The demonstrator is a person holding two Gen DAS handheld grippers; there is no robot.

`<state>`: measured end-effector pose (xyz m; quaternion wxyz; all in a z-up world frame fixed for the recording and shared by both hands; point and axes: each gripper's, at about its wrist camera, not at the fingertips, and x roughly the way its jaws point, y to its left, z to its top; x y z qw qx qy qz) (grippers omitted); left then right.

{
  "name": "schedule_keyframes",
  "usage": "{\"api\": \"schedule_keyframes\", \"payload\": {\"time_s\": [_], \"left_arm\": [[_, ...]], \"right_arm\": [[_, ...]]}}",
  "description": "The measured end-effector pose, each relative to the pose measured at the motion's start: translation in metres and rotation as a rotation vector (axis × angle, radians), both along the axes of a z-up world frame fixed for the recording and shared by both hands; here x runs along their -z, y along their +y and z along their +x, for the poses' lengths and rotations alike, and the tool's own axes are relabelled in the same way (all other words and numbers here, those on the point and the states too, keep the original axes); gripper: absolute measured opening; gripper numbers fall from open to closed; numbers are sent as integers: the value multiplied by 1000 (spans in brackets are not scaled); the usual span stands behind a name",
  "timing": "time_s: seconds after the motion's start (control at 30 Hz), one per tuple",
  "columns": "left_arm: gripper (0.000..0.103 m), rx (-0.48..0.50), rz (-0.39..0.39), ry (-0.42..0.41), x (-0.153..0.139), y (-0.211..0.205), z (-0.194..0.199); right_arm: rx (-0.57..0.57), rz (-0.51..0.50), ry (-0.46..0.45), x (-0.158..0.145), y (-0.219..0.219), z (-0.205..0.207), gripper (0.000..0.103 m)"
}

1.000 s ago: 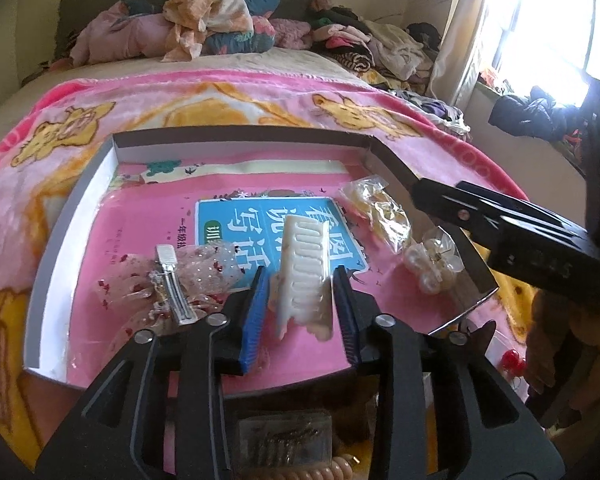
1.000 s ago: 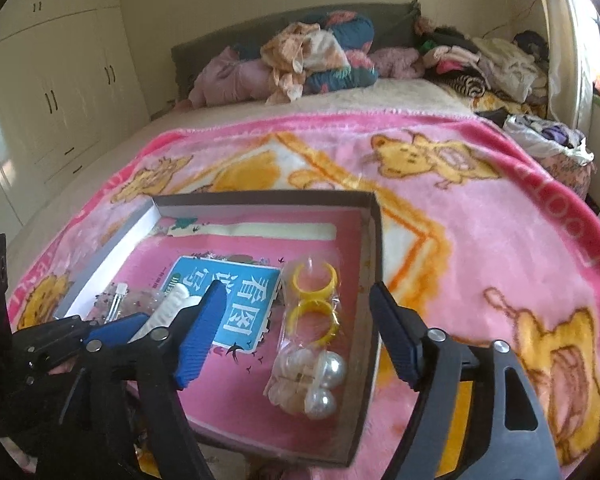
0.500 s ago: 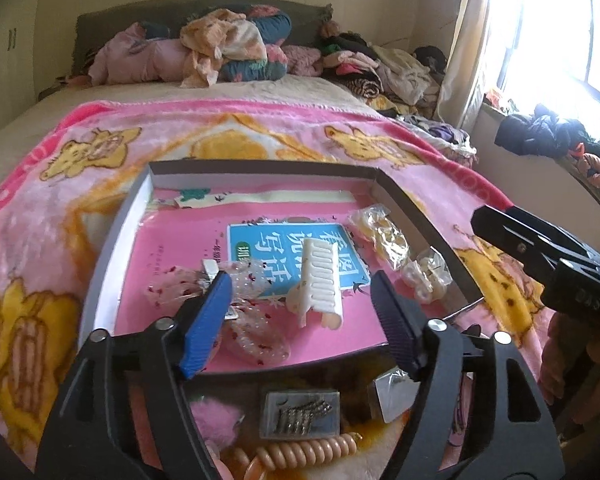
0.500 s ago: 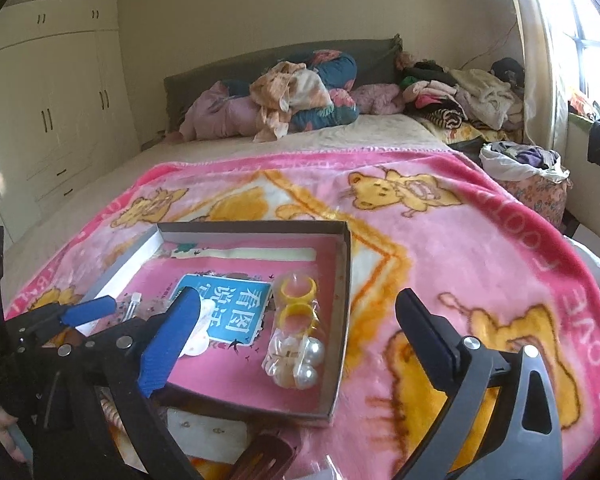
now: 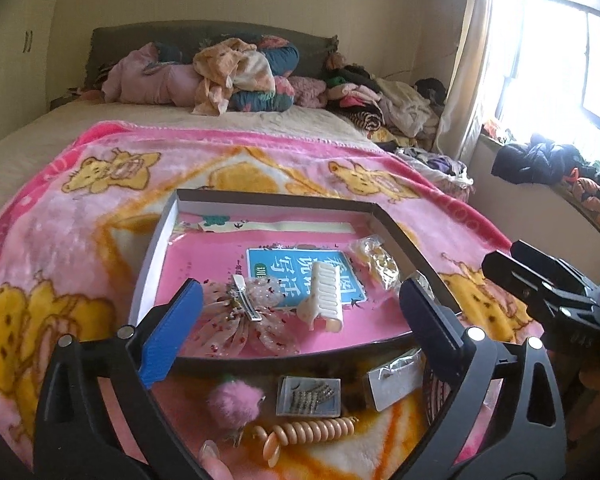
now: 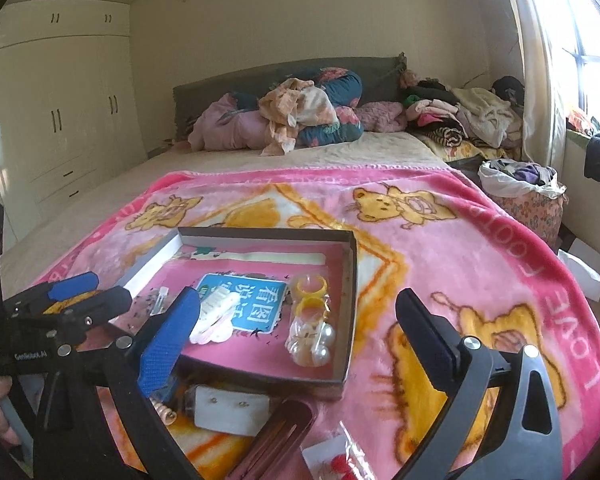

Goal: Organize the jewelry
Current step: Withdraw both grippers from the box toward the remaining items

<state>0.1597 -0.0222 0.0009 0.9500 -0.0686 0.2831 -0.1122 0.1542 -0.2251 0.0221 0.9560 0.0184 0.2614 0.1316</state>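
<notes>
A shallow cardboard box (image 5: pixel 152 256) with a pink floor lies on the pink blanket. A white claw clip (image 5: pixel 326 294), a pink bow clip (image 5: pixel 244 316) and a bag of yellow rings (image 5: pixel 376 262) lie inside it. My left gripper (image 5: pixel 300 292) hovers over the box's near edge, its jaws opening, with nothing between them. The right wrist view shows the yellow rings (image 6: pixel 310 286) and a bag of pearls (image 6: pixel 314 344) by the box's right wall. Over the box's near right corner my right gripper (image 6: pixel 298 300) stands open and empty.
Loose pieces lie on the blanket in front of the box: a pink pom-pom (image 5: pixel 234 400), a card of hairpins (image 5: pixel 310 396), a spiral hair tie (image 5: pixel 312 428), an earring card (image 6: pixel 230 404) and a brown case (image 6: pixel 276 436). Clothes are piled at the bed's head.
The left jaws spread off the white claw clip, which now lies in the box. Both grippers pulled back and up from the box, and the right jaws widened.
</notes>
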Motion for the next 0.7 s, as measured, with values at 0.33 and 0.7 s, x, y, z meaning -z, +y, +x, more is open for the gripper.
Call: {"api": "schedule_keyframes", "payload": {"time_s": [0.33,0.7], "left_arm": [[90,-16,-1,-7,0,14,-16],[90,-43,9,1,4,36,-29]], "right_arm": [[-24,-4,-3,-1,10,-23,96],[-31,-11,1,4,17,-47,96]]}}
